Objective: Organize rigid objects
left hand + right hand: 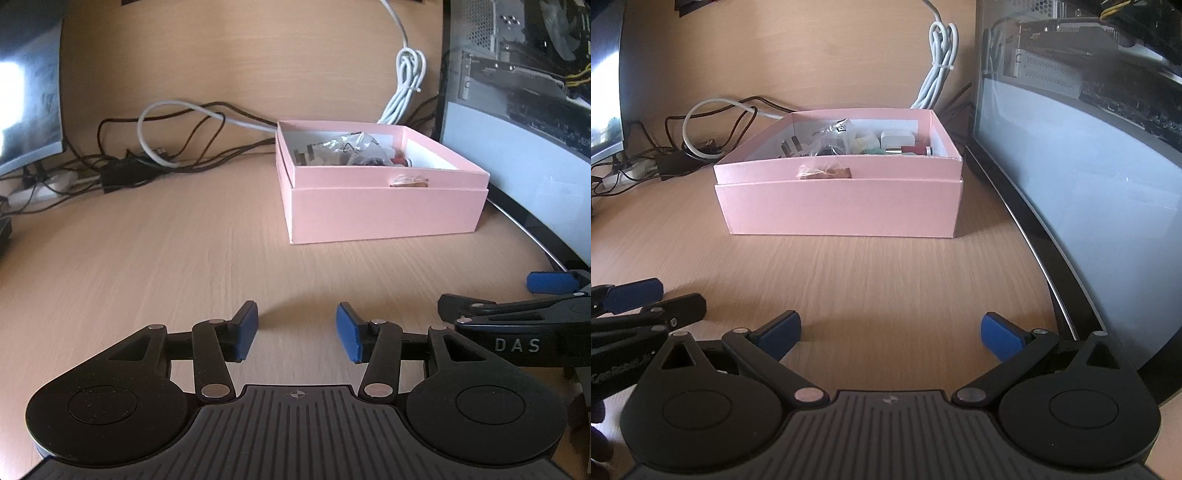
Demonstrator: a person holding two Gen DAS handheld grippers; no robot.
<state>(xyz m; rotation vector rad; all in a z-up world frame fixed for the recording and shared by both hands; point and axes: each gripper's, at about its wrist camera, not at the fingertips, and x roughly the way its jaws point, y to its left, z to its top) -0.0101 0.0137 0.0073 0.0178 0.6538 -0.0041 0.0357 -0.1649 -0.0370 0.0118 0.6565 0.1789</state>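
My left gripper (297,330) sits low in the frame with its jaws apart and nothing between them, only bare bench (184,258) showing in the gap. My right gripper (890,338) is the same, jaws spread wider, holding nothing. In the left view the right gripper shows at the lower right edge; in the right view the left one shows at the lower left edge, so the two are side by side.

The pink box (384,214) stands on the bench, right of centre in the left view and at upper centre in the right view (838,210), well apart from both grippers. It is open on top and holds a jumble of small things: a crinkled clear bag (833,134), a white block (897,140), a red piece (916,149). I cannot tell most of them apart. A small brown tag (827,172) sits on its near wall.

Behind the box, cables (177,147) tangle in the upper left, and a coiled white cord (940,66) hangs at the top. A PC case (1089,147) with a glass side fills the right of both frames, near the box.
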